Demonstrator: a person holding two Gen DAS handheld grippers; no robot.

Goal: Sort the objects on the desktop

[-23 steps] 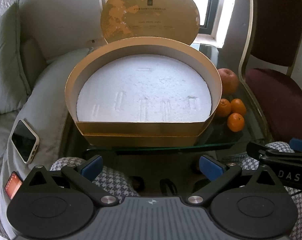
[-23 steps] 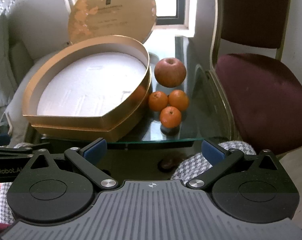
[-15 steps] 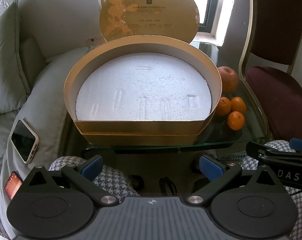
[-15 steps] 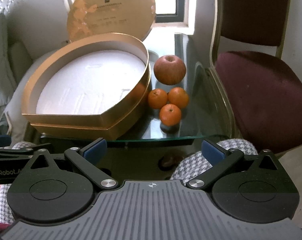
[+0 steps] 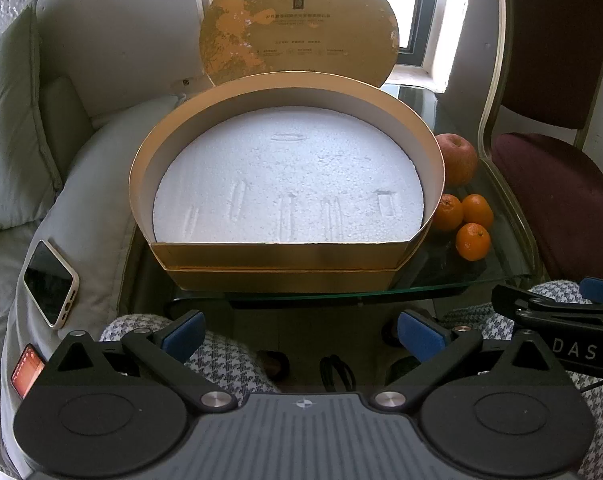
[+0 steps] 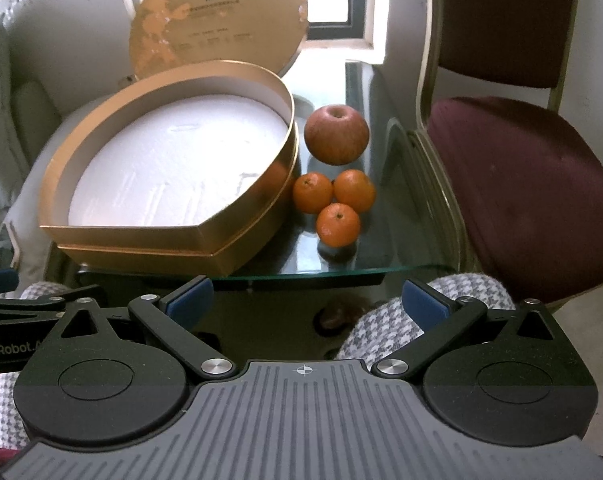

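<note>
Both tools empty: left tool (image 5: 299, 330) and right tool (image 6: 307, 300) stand with blue pads spread wide, nothing between them, held short of the glass worktop (image 6: 385, 240) edge above houndstooth-clad knees. Gold half-round cardboard box (image 5: 285, 256) with white foam liner sits on the worktop, its worn gold lid (image 5: 299, 24) propped upright behind. Red apple (image 6: 336, 135) just right of the box; three small orange mandarins (image 6: 333, 200) clustered in front of it, touching one another. Cream-cased smartphone (image 5: 50, 283) lies on grey cushion, left.
</note>
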